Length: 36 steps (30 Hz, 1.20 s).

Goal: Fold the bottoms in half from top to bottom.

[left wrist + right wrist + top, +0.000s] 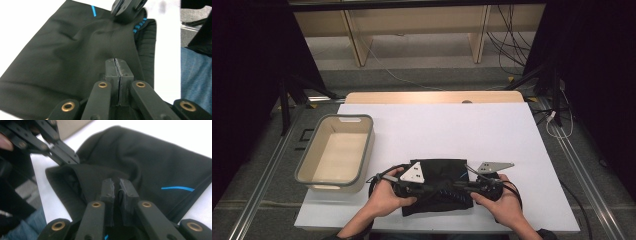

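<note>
Black garment (439, 185) with thin blue stripes lies folded at the lower centre of the high view, on the white counter (437, 130), near its front edge. It looks like shorts or a sports top; can't tell which.

Left tongs (424, 189) come in from the lower left, right tongs (457, 187) from the lower right, and they point at each other over the near edge of the cloth. They probably meet there because that is the loose folded edge, easiest to grab from the person's side.

In the left gripper view the left tongs (117, 66) are fully closed, pads together, with the cloth (67, 55) bunched right at the tips; they appear to pinch a thin fold, which would pin or lift that edge. The other gripper's tip (127, 8) sits in the upper middle of that frame, on the same ridge.

In the right gripper view the right tongs (117, 186) are narrow, with only a slim gap showing, and a ridge of fabric (150, 162) lies between the pads, so they seem clamped on it. The two grips on one ridge suggest a lift or another fold.

Grey bin (337, 152) stands empty at the left centre of the high view, just beside the garment and apart from it; likely the drop spot.
</note>
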### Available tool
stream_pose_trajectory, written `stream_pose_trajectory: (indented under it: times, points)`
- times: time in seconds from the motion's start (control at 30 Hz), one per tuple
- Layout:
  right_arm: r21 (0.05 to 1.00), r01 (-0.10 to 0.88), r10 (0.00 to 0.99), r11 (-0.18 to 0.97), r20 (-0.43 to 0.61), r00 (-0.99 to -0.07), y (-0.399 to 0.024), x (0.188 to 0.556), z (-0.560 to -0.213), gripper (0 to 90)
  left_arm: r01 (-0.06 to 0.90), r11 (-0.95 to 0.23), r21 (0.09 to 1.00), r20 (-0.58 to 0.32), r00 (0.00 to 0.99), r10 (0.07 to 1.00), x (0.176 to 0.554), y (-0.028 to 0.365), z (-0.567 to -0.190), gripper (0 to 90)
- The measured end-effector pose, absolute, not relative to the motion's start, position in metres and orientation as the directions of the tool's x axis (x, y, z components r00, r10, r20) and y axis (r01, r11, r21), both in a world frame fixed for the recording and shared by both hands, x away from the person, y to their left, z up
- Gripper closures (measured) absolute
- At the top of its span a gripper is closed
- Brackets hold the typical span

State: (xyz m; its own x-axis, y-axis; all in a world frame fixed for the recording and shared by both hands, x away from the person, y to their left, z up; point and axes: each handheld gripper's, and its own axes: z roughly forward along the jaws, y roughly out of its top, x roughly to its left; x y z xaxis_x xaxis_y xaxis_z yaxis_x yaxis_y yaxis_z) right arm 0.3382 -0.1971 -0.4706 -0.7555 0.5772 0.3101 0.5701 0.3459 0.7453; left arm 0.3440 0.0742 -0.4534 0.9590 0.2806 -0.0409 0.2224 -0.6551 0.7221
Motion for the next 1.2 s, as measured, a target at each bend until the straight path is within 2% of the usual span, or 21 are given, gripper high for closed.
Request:
stream_pose_trajectory:
  times: [0.3, 0.63, 0.77, 0.97, 1.07, 1.1, 1.13, 1.2]
  points:
    - [0.682, 0.591, 0.592, 0.431, 0.28, -0.755, -0.195, 0.338, -0.478, 84.9, 0.216, -0.723, 0.656, -0.064, 0.97, 0.233, 0.337, 0.068, -0.469, 89.2]
    - [0.67, 0.6, 0.612, 0.438, 0.267, -0.745, -0.197, 0.34, -0.483, 86.3, 0.227, -0.713, 0.664, -0.069, 0.967, 0.244, 0.336, 0.07, -0.471, 89.1]
    - [0.678, 0.599, 0.614, 0.425, 0.27, -0.741, -0.198, 0.34, -0.482, 83.8, 0.228, -0.7, 0.677, -0.066, 0.966, 0.251, 0.337, 0.071, -0.468, 86.6]
    - [0.738, 0.547, 0.62, 0.394, 0.227, -0.751, -0.204, 0.34, -0.478, 72.5, 0.239, -0.627, 0.742, -0.071, 0.957, 0.281, 0.34, 0.075, -0.46, 74.9]
    - [0.777, 0.514, 0.623, 0.362, 0.208, -0.754, -0.209, 0.34, -0.476, 65.0, 0.256, -0.588, 0.767, -0.078, 0.947, 0.311, 0.343, 0.078, -0.457, 61.9]
    - [0.777, 0.514, 0.623, 0.362, 0.208, -0.754, -0.209, 0.34, -0.476, 65.0, 0.256, -0.588, 0.767, -0.078, 0.947, 0.311, 0.343, 0.078, -0.457, 56.6]
    - [0.803, 0.493, 0.629, 0.336, 0.199, -0.752, -0.214, 0.34, -0.474, 60.2, 0.279, -0.556, 0.783, -0.086, 0.934, 0.348, 0.346, 0.081, -0.455, 51.4]
    - [0.818, 0.485, 0.635, 0.308, 0.203, -0.745, -0.217, 0.34, -0.473, 56.5, 0.301, -0.522, 0.798, -0.092, 0.917, 0.389, 0.348, 0.083, -0.454, 42.3]
